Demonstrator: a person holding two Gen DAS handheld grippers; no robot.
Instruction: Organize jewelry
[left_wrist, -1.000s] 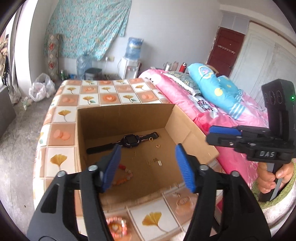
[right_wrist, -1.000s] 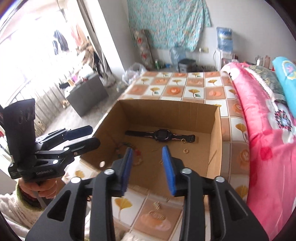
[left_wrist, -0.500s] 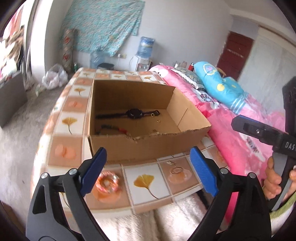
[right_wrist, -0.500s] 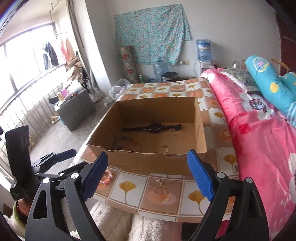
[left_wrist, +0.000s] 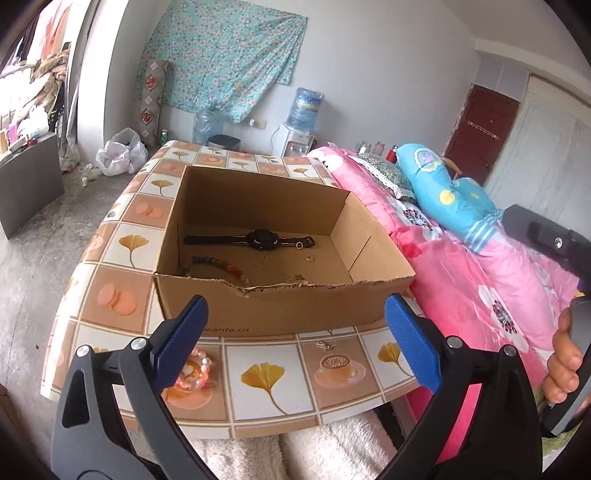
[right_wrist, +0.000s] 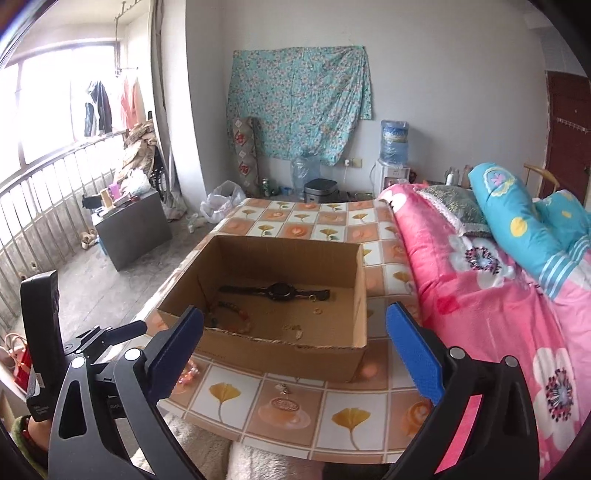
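An open cardboard box (left_wrist: 288, 306) (right_wrist: 280, 354) stands on a tiled tabletop (left_wrist: 258, 380). Inside lie a black watch (left_wrist: 264, 239) (right_wrist: 280, 291), a beaded bracelet (left_wrist: 218, 266) (right_wrist: 232, 314) and small gold rings (left_wrist: 311, 258). In front of the box lie a pink bead bracelet (left_wrist: 194, 373) (right_wrist: 186, 371), a small silver piece (left_wrist: 325, 345) (right_wrist: 282, 387) and a round gold piece (left_wrist: 334, 362) (right_wrist: 284, 404). My left gripper (left_wrist: 295, 343) and right gripper (right_wrist: 295, 347) are both wide open and empty, held back from the table's near edge.
A bed with pink bedding (left_wrist: 461, 266) (right_wrist: 480, 295) runs along the table's right side. A white fluffy surface (left_wrist: 295, 458) lies below the near table edge. A grey cabinet (right_wrist: 129, 229) stands on the floor at the left. A water dispenser (left_wrist: 299, 122) is by the far wall.
Both grippers have pulled back and up from over the box to in front of the table. The right jaws opened wide; the left opened further.
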